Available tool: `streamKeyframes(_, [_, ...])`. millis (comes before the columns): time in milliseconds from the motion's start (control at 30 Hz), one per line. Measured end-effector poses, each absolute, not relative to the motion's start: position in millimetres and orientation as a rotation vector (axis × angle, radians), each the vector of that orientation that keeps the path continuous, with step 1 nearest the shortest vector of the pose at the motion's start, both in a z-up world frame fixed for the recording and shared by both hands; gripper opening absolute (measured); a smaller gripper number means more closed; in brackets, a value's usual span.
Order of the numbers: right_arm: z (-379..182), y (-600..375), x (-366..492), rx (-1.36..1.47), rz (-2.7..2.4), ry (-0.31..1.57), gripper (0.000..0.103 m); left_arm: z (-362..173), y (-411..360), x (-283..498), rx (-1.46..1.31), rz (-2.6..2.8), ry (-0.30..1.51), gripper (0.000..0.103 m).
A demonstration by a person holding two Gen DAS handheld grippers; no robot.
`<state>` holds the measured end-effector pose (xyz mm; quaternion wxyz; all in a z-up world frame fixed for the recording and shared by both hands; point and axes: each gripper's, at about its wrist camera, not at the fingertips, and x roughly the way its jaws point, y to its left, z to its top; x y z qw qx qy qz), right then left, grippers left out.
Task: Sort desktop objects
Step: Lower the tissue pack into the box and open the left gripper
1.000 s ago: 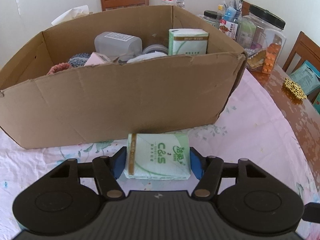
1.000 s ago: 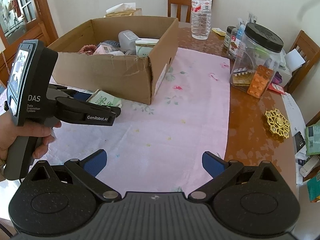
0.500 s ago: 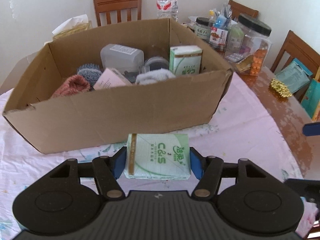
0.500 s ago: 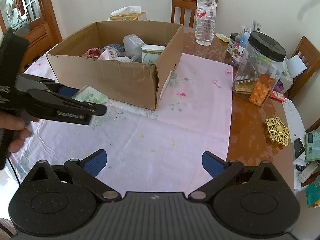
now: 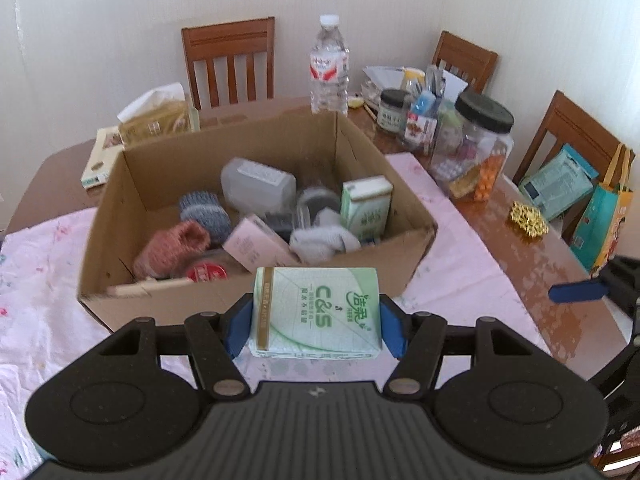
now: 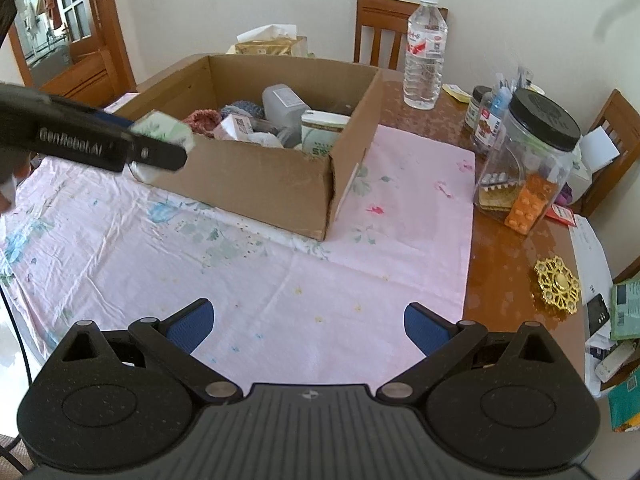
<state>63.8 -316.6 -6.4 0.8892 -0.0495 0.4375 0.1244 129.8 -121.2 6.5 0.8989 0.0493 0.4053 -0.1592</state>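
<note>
My left gripper (image 5: pixel 314 328) is shut on a green and white tissue pack (image 5: pixel 316 312), held in the air just before the near wall of an open cardboard box (image 5: pixel 160 304). The box holds knitted items, a pink carton, a grey plastic container and another green tissue pack (image 5: pixel 366 206). In the right wrist view the left gripper (image 6: pixel 160 148) with the tissue pack (image 6: pixel 162 130) hangs at the box's (image 6: pixel 260 184) left front corner. My right gripper (image 6: pixel 308 324) is open, low over the pink floral cloth (image 6: pixel 248 272), with nothing between its fingers.
A clear jar with a black lid (image 6: pixel 528 156), a water bottle (image 6: pixel 426 52), small jars and a gold ornament (image 6: pixel 558 286) stand on the wooden table to the right. A tissue box (image 5: pixel 156 118) sits behind the cardboard box. Chairs surround the table.
My left gripper has risen with the tissue pack from table level to above the box's near wall, so the box's contents now show from above. The right gripper has barely moved.
</note>
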Motion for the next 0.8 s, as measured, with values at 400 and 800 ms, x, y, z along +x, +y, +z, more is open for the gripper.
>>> streamKeyframes(400, [10,-310,71,-0.112,0.289,0.869,0.103,33,-106,158,0.108,-0.282,0.775,0.063])
streamKeyframes(800, [12,-306,80,-0.118,0.290,0.875,0.103,24,-80,221,0.059,-0.229,0.801,0.064])
